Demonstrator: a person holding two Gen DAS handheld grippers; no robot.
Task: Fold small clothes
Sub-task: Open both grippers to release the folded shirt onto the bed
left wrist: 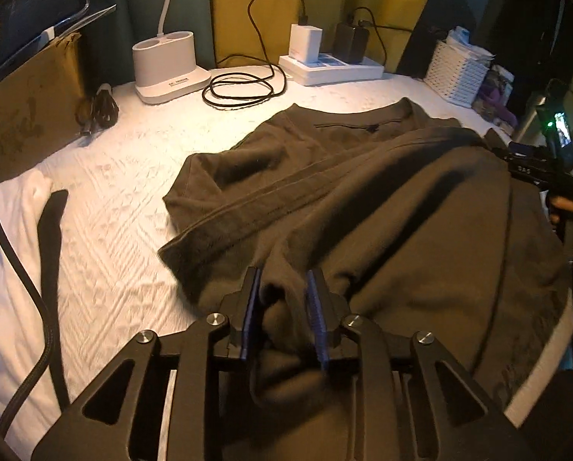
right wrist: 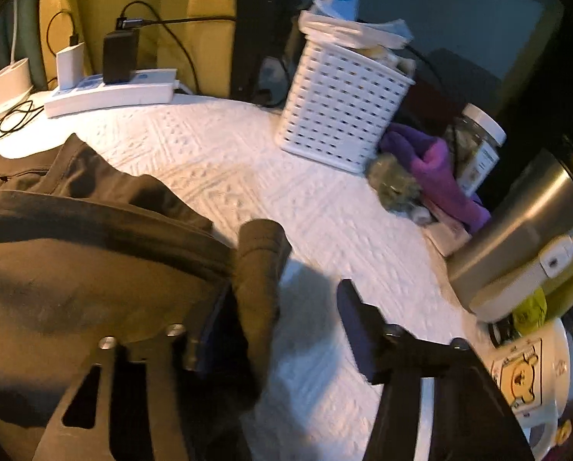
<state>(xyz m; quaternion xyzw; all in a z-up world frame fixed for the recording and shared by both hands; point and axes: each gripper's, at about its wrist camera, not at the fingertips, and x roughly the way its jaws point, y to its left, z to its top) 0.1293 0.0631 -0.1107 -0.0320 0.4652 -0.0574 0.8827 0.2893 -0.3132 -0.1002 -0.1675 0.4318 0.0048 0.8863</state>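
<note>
A dark olive-brown garment (left wrist: 363, 199) lies bunched on the white quilted surface (left wrist: 125, 176). My left gripper (left wrist: 282, 296) is shut on a fold of its near edge, cloth bunched between the blue pads. In the right wrist view the garment (right wrist: 75, 269) fills the left side. My right gripper (right wrist: 282, 307) is open. A strip of the cloth (right wrist: 259, 269) hangs beside its left finger, and the right finger (right wrist: 357, 326) stands apart over the white surface (right wrist: 248, 153). The right gripper also shows in the left wrist view (left wrist: 536, 169), at the garment's far right edge.
At the back stand a white lamp base (left wrist: 167, 65), a coiled black cable (left wrist: 240, 88) and a power strip with chargers (left wrist: 332, 65). A white basket (right wrist: 344, 103), purple cloth (right wrist: 440, 169), a jar (right wrist: 478, 142), a metal tumbler (right wrist: 524, 238) and a mug (right wrist: 528, 376) crowd the right.
</note>
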